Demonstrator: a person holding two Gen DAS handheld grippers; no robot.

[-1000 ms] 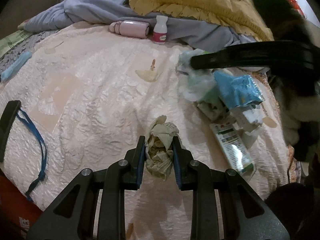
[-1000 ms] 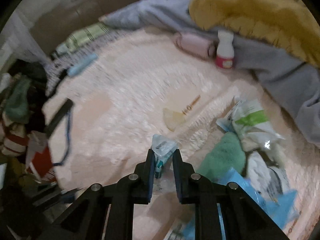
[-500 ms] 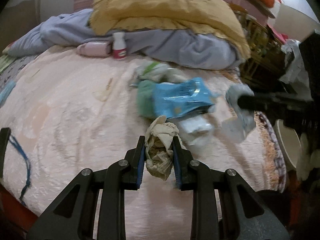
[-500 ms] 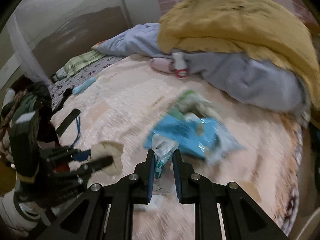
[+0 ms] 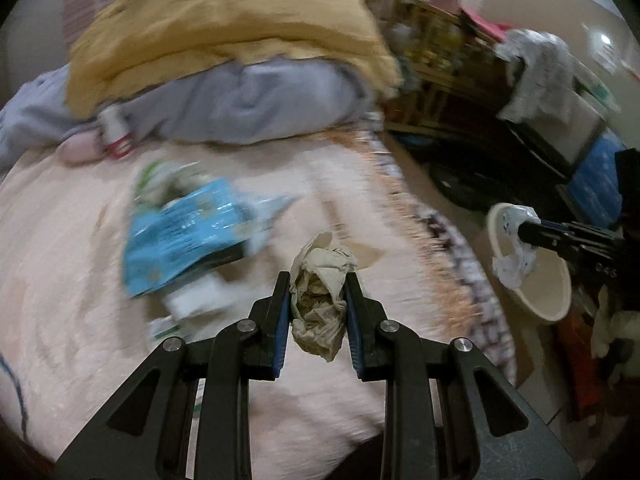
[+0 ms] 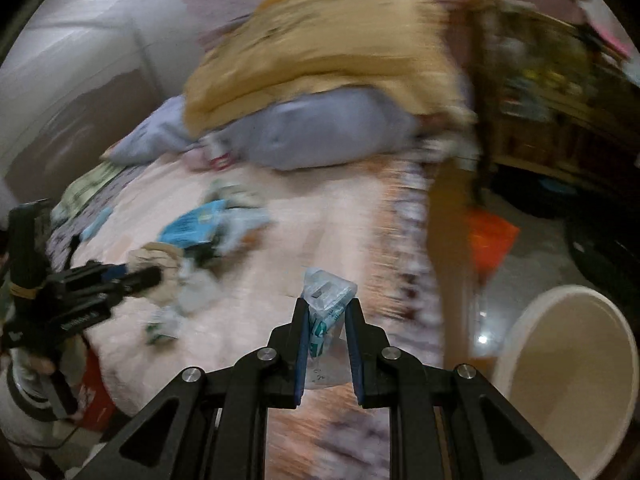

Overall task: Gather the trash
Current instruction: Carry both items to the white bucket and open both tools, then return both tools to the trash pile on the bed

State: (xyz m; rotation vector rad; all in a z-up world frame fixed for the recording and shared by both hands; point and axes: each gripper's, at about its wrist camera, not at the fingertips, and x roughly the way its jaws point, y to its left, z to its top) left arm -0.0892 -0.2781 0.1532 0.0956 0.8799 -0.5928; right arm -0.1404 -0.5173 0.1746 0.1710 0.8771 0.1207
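Note:
My left gripper point(image 5: 318, 282) is shut on a crumpled beige tissue wad point(image 5: 320, 304), held above the pink bedspread point(image 5: 80, 320) near its right edge. My right gripper point(image 6: 326, 304) is shut on a clear plastic wrapper point(image 6: 328, 286) with teal print. In the left wrist view the right gripper point(image 5: 520, 234) holds that wrapper point(image 5: 514, 256) over a cream bin point(image 5: 560, 308) on the floor. The right wrist view shows the bin point(image 6: 516, 320) at lower right and the left gripper point(image 6: 158, 274) with its tissue point(image 6: 158, 254) at left.
A blue packet point(image 5: 180, 236) and several pale wrappers lie on the bed. Yellow point(image 5: 224, 28) and grey blankets are heaped at the back beside a small bottle point(image 5: 116, 132). A wooden shelf point(image 6: 540, 120) and an orange bag point(image 6: 488, 236) stand beyond the bed's edge.
Both grippers swung right across the bed toward its edge, still holding the tissue and the wrapper. The cream bin came into view, and the right gripper now hangs over it.

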